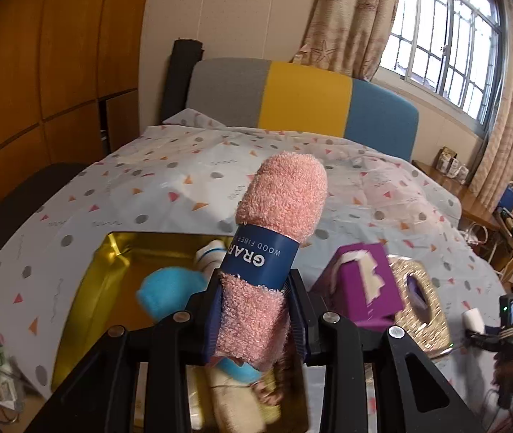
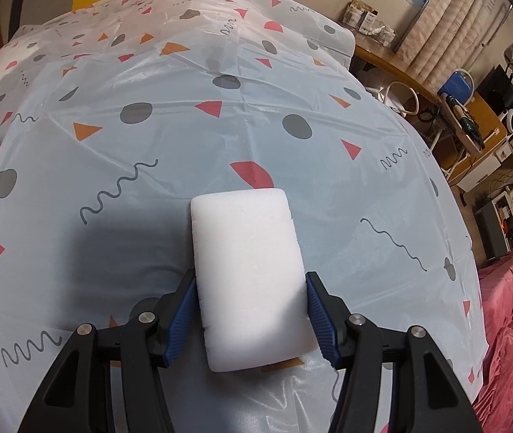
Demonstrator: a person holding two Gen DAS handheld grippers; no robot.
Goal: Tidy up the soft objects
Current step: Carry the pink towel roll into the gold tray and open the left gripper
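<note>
Rolled pink towel, wrapped in a dark blue paper band printed with white letters, stands clamped by its lower end between the blue-padded fingers of the left gripper. The roll tilts up and away from the camera, held above the near part of the bed, over the right side of a gold-lined tray. Down in that tray lie a light blue plush piece, a white rolled item with blue stripes toward its far edge, and a cream cloth at its near end. Just right of the tray sits a purple tissue box, and touching its right side a glittery gold tissue box with an oval opening on top.

In the right wrist view, the right gripper pinches a white foam block by its long sides, near its close end; the block points away over the patterned plastic sheet that covers the bed. Whether the block rests on the sheet or hangs just above it cannot be told.

Farther off, at the head of the bed, stands a grey, yellow and blue headboard, with curtains and a barred window behind its right end.
</note>
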